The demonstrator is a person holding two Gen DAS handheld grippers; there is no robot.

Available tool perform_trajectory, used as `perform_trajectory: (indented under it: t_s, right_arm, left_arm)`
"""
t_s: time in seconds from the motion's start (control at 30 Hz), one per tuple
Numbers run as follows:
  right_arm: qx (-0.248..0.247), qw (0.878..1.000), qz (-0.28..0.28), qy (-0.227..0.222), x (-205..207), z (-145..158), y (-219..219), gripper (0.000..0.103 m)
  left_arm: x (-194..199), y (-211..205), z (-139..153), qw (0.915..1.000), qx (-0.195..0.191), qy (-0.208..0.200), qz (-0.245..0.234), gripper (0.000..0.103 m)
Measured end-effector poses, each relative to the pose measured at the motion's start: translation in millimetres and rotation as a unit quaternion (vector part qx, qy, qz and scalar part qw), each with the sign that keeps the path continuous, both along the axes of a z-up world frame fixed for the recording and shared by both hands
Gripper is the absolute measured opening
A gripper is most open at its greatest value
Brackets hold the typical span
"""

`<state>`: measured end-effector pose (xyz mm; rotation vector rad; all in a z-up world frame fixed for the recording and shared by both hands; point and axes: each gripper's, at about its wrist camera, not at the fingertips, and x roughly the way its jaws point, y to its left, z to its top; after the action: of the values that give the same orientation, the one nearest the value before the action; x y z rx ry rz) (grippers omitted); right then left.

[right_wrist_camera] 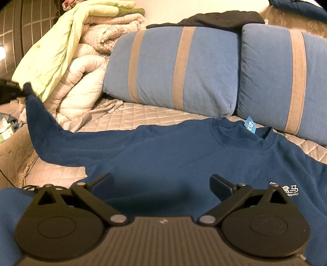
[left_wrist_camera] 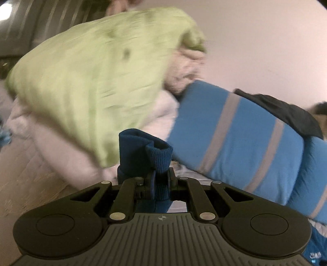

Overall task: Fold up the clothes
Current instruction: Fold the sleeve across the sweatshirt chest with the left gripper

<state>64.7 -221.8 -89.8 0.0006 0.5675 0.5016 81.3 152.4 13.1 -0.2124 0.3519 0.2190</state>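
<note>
My left gripper (left_wrist_camera: 160, 182) pinches sleeve cuff (left_wrist_camera: 157, 155), held up off to left. Blue sweatshirt (right_wrist_camera: 184, 151) lies flat on bed (right_wrist_camera: 143, 112), sleeve stretched sideways. My right gripper (right_wrist_camera: 162, 184) spread wide above shirt middle, holding nothing. Sleeve must come right, across body.

sweatshirt (right_wrist_camera: 173, 147) on bed (right_wrist_camera: 143, 114) | pillows (right_wrist_camera: 175, 67) behind | bedding pile (right_wrist_camera: 81, 61) left of pillows

Warm, dim indoor light; a bright lamp (left_wrist_camera: 5, 10) glares at top left. Left wrist view motion-blurred, notably the green quilt (left_wrist_camera: 92, 77); right wrist view sharp. Fisheye bending, dark corners.
</note>
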Motion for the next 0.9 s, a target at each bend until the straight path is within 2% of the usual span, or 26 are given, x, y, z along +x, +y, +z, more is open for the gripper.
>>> perform_trajectory:
  t_s: [0.17, 0.5, 0.9]
  right_arm:
    - [0.001, 1.000, -0.003, -0.001, -0.7, 0.3, -1.1, 0.103]
    - [0.005, 1.000, -0.008, 0.003, 1.4, -0.3, -3.7, 0.103]
    - [0.000, 1.000, -0.019, 0.015, 5.9, -3.1, -8.3, 0.103]
  left_arm:
    - [16.1, -38.7, 11.8, 0.9987, 0.024, -0.004, -0.046, 0.011]
    - [38.4, -96.5, 29.4, 0.9919, 0.040, -0.007, -0.120, 0.011]
    - [55.6, -174.7, 44.1, 0.9771, 0.096, -0.020, -0.189, 0.011]
